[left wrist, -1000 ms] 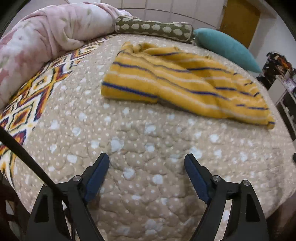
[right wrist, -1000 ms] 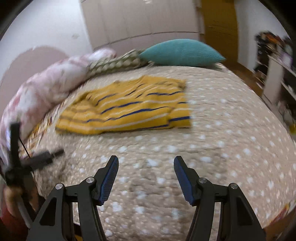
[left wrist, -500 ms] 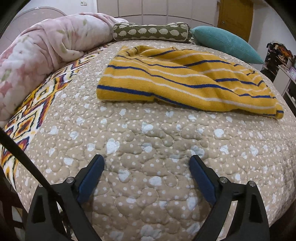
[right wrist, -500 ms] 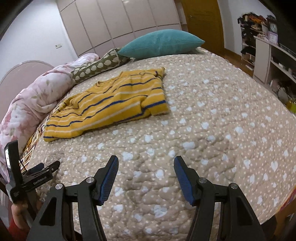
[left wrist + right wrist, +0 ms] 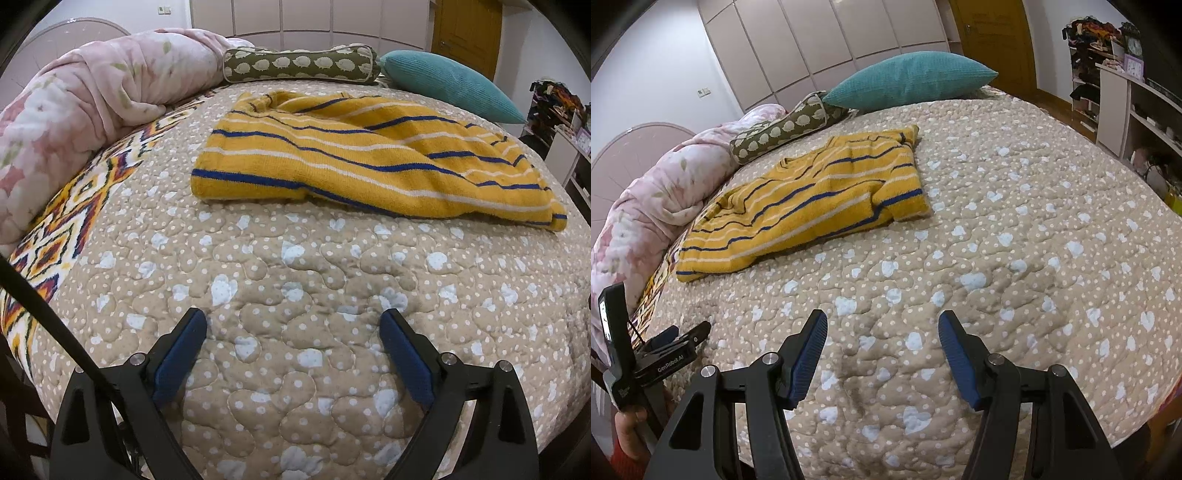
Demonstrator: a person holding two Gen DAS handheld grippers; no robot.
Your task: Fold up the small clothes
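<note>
A yellow knit garment with blue and white stripes (image 5: 369, 162) lies folded over on the beige quilted bed (image 5: 295, 288); it also shows in the right wrist view (image 5: 812, 199). My left gripper (image 5: 293, 325) is open and empty, hovering over the quilt at the near edge, well short of the garment. My right gripper (image 5: 882, 325) is open and empty, also over the near quilt, to the right of the garment. The left gripper also shows in the right wrist view (image 5: 676, 339) at the lower left.
A pink floral duvet (image 5: 85, 99) is bunched along the left. A green patterned bolster (image 5: 299, 64) and a teal pillow (image 5: 450, 85) lie at the head. White shelves (image 5: 1134, 110) stand to the right of the bed.
Both grippers have risen and drawn slightly closer to the bed, with the views steadying. The garment has not moved. Both grippers stay open.
</note>
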